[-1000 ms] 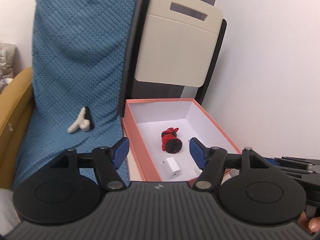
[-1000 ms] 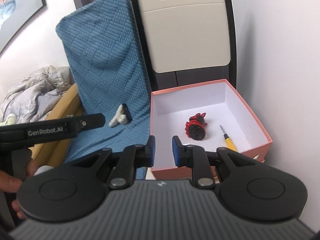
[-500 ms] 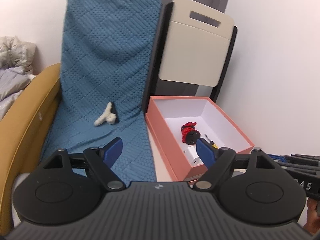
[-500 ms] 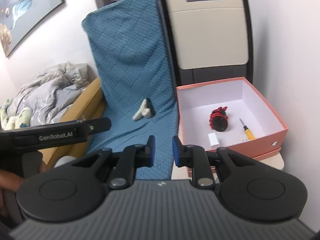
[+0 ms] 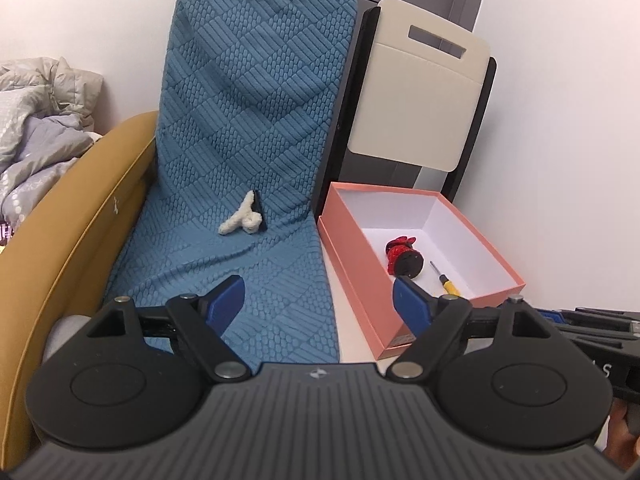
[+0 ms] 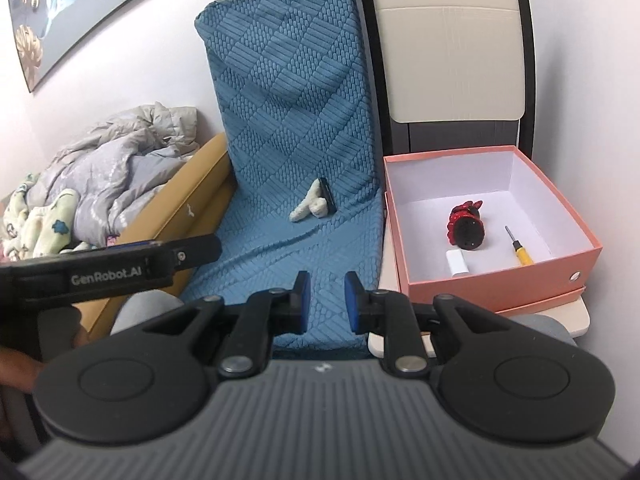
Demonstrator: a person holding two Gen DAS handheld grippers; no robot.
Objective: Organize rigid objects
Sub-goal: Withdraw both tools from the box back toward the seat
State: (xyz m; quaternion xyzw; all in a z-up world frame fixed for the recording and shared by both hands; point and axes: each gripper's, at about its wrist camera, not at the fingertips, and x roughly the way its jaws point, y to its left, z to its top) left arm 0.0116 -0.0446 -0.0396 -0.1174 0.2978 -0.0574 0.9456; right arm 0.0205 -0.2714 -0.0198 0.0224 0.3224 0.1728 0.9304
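A pink box point(image 6: 556, 268) point(image 5: 360, 276) stands open on a small table at the right. In it lie a red and black toy point(image 6: 466, 226) point(image 5: 404, 256), a yellow screwdriver point(image 6: 519, 249) point(image 5: 444, 280) and a white charger block point(image 6: 457, 263). A black clip with a white fuzzy piece point(image 5: 244, 220) point(image 6: 316, 202) lies on the blue cloth point(image 5: 256, 128). My left gripper point(image 5: 318, 300) is wide open and empty, held back from the cloth and box. My right gripper point(image 6: 326, 300) is nearly shut and empty, its blue pads a narrow gap apart.
A cream folding chair point(image 6: 448, 48) leans on the wall behind the box. A tan bed frame point(image 5: 72, 232) with grey bedding point(image 6: 112, 176) is at the left. The left gripper's body point(image 6: 108, 270) crosses the right wrist view at the left.
Both grippers have drawn back and away from the box, so the scene looks smaller. The left view has swung left toward the cloth. Jaw openings are unchanged.
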